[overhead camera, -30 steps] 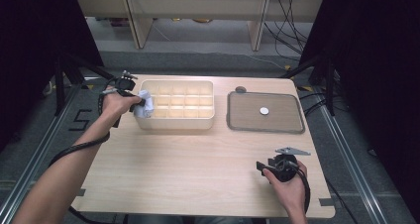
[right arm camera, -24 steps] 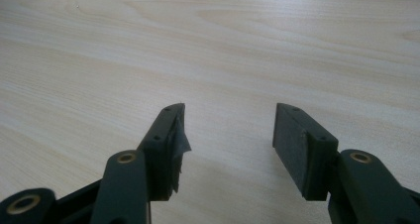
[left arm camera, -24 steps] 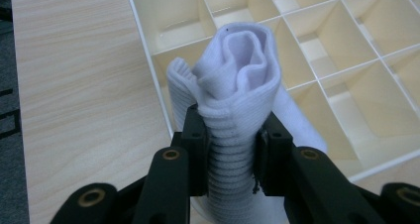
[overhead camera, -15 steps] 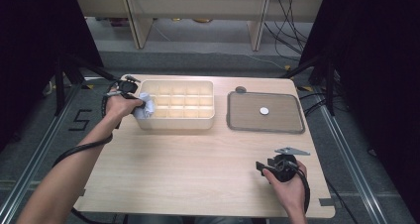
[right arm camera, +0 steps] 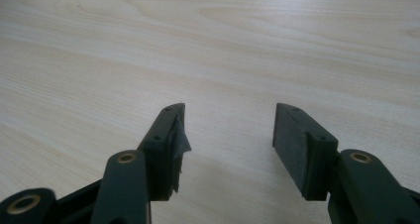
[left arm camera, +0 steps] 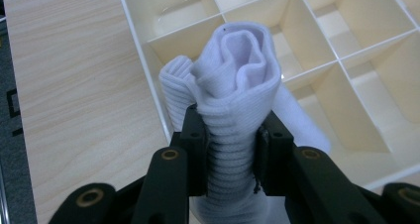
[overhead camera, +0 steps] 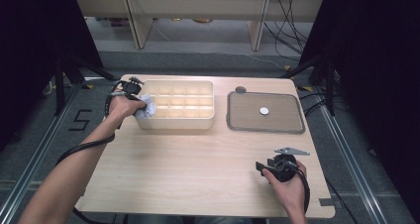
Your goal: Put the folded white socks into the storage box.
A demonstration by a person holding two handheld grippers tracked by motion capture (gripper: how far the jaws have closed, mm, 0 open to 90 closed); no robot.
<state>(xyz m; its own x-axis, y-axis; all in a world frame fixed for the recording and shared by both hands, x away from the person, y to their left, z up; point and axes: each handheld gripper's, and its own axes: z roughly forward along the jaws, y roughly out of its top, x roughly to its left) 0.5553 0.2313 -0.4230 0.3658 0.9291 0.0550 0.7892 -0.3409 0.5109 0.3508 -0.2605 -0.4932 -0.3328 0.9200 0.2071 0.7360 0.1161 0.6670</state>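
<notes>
A rolled pale lavender sock (left arm camera: 237, 75) stands upright between the jaws of my left gripper (left arm camera: 230, 154), whose pads squeeze its ribbed cuff. From above, the sock (overhead camera: 147, 107) and left gripper (overhead camera: 138, 102) sit over the left end of a cream compartment box (overhead camera: 178, 119). The sock's lower part hangs into the corner cell beside the box's left wall (left arm camera: 148, 80). Over bare wood near the table's front right, my right gripper (overhead camera: 258, 165) is held open; its jaws (right arm camera: 228, 135) stand apart with nothing between them.
A grey shallow tray (overhead camera: 265, 129) lies right of the box, with a small white disc (overhead camera: 264, 111) in it. The box's other cells (left arm camera: 356, 16) look bare. Light wooden tabletop (overhead camera: 198, 159) stretches between the two hands. Dark floor and shelving lie beyond the far edge.
</notes>
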